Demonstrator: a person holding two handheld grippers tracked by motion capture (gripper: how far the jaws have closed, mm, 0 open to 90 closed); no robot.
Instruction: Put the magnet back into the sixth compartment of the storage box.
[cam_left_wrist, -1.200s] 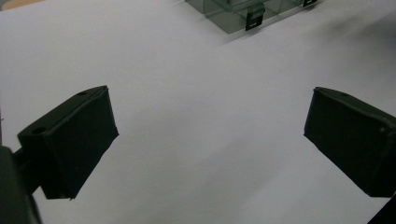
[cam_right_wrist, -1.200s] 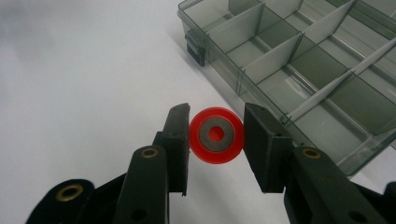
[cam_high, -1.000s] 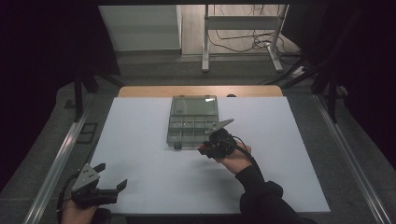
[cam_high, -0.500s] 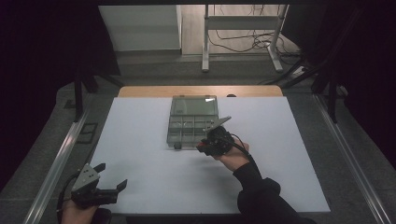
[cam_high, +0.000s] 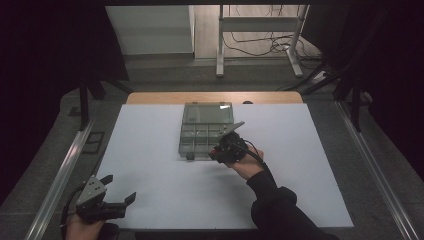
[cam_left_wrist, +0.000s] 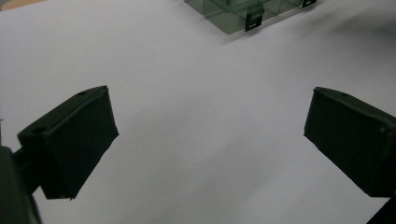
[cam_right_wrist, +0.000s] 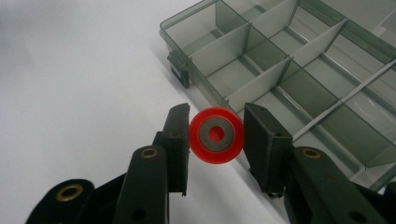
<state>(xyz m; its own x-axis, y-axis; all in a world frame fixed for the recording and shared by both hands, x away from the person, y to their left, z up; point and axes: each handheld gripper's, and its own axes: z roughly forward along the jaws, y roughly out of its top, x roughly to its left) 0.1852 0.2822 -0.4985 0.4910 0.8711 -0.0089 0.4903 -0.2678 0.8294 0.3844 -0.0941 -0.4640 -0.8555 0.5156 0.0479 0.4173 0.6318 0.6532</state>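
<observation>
We see the right gripper (cam_right_wrist: 215, 140) clenched on a red wheel (cam_right_wrist: 216, 136) with a grey hub, holding it just at the near edge of the clear divided box (cam_right_wrist: 299, 79), whose lid lies open on the white table (cam_high: 150, 165). The left gripper (cam_high: 107, 196) rests well apart at the table's near left corner, its jaws spread wide with nothing between them.
</observation>
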